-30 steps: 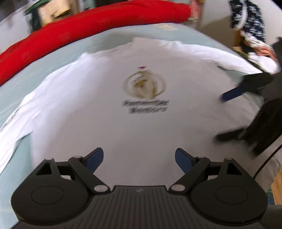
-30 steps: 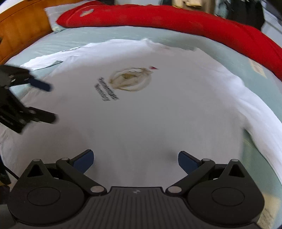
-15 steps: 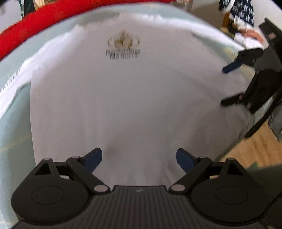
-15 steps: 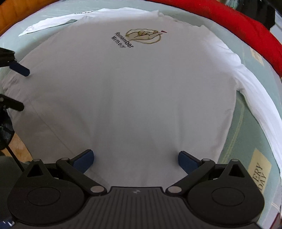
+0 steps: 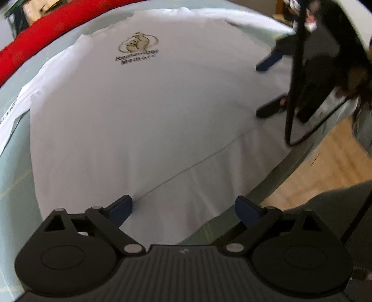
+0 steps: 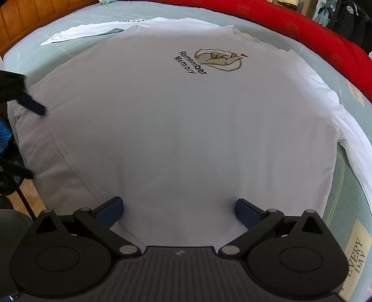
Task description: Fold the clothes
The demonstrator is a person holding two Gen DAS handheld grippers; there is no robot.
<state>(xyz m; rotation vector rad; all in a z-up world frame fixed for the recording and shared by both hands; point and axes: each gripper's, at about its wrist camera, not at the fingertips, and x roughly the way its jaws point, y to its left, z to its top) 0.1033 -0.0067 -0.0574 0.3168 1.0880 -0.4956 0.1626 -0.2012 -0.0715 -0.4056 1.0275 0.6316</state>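
A bed (image 6: 58, 48) spread with a pale green sheet fills the room, a long red blanket (image 6: 302, 25) bunched along its far side. A wooden headboard (image 6: 28, 16) of vertical planks stands at one end. Light wooden floorboards (image 5: 325, 162) show past the near edge. Dark clothing (image 6: 351, 21) hangs behind the blanket, and soft daylight falls evenly across the bedding.

surface: pale green bed (image 6: 348, 185) | on it: white T-shirt (image 6: 186, 127), red blanket (image 6: 313, 34)
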